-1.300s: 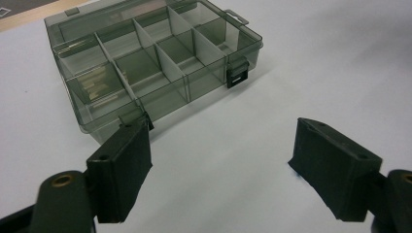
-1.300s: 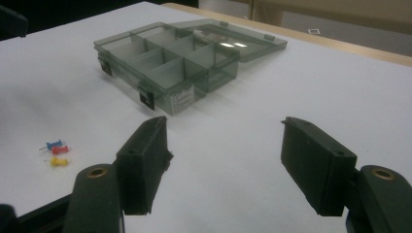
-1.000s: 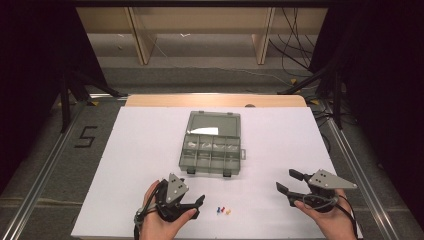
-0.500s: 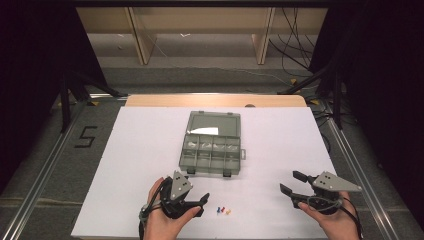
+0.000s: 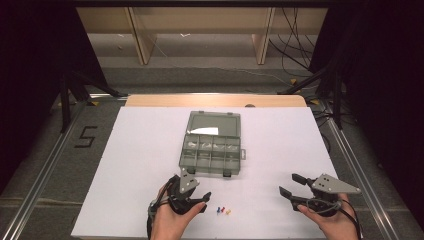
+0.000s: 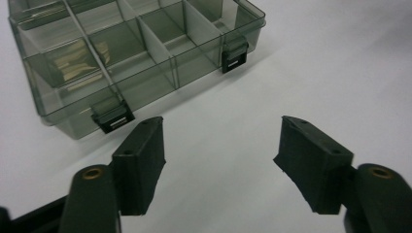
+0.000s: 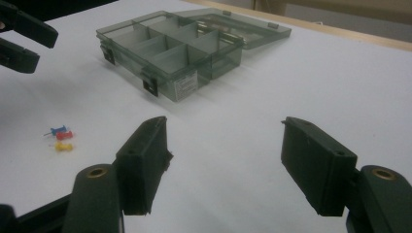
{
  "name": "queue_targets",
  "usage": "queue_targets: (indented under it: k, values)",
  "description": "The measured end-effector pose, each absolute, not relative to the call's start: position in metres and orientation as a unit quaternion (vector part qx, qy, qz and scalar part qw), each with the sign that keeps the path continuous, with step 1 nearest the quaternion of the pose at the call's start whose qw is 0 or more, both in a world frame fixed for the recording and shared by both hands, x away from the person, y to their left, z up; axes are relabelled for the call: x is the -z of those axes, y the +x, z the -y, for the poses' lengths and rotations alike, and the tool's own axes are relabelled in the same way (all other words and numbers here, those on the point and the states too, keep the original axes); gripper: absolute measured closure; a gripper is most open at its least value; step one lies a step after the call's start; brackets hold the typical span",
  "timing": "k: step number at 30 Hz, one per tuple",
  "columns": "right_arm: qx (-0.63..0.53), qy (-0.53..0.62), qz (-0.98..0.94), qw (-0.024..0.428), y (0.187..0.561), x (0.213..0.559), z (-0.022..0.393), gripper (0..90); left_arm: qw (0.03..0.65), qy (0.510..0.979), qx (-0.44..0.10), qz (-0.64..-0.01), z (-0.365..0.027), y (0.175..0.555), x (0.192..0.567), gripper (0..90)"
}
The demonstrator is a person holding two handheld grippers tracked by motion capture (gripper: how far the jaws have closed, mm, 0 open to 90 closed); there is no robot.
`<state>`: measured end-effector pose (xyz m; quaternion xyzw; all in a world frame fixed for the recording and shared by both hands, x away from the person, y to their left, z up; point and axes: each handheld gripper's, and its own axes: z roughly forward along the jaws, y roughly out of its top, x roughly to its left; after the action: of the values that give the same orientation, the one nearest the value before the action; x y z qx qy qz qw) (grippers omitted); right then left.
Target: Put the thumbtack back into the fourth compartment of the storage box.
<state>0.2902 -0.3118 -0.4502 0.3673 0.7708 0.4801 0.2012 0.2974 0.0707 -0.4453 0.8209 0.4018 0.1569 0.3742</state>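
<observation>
Your left gripper [image 5: 202,201] and right gripper [image 5: 291,184], jaws apart, empty, flank 3 pushpins [image 5: 223,210] before open organizer box [image 5: 211,145], likely poised for sorting.

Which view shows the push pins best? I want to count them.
The right gripper view: three push pins, blue, red and yellow, lie apart from the organizer box. The high view shows them as tiny specks.

Box [image 6: 136,63] cut by top-left edge in left gripper view; pins [image 5: 223,210] too small for detail.
</observation>
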Motion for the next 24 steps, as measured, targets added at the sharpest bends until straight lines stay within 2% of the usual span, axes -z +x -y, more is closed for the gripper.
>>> queue_targets:
  k: [4,11,24]
  values:
    - [-0.488,0.37,-0.764,0.202,0.291,0.45,0.314,34.4,0.354,0.826,-0.15,-0.412,-0.058,0.307,0.449,44.1]
    - [-0.479,0.363,-0.776,0.193,0.288,0.451,0.309,34.5,0.314,0.841,-0.127,-0.421,-0.035,0.316,0.457,51.7]
    - [-0.476,0.357,-0.78,0.193,0.286,0.451,0.304,34.4,0.283,0.863,-0.076,-0.412,-0.016,0.301,0.465,62.9]
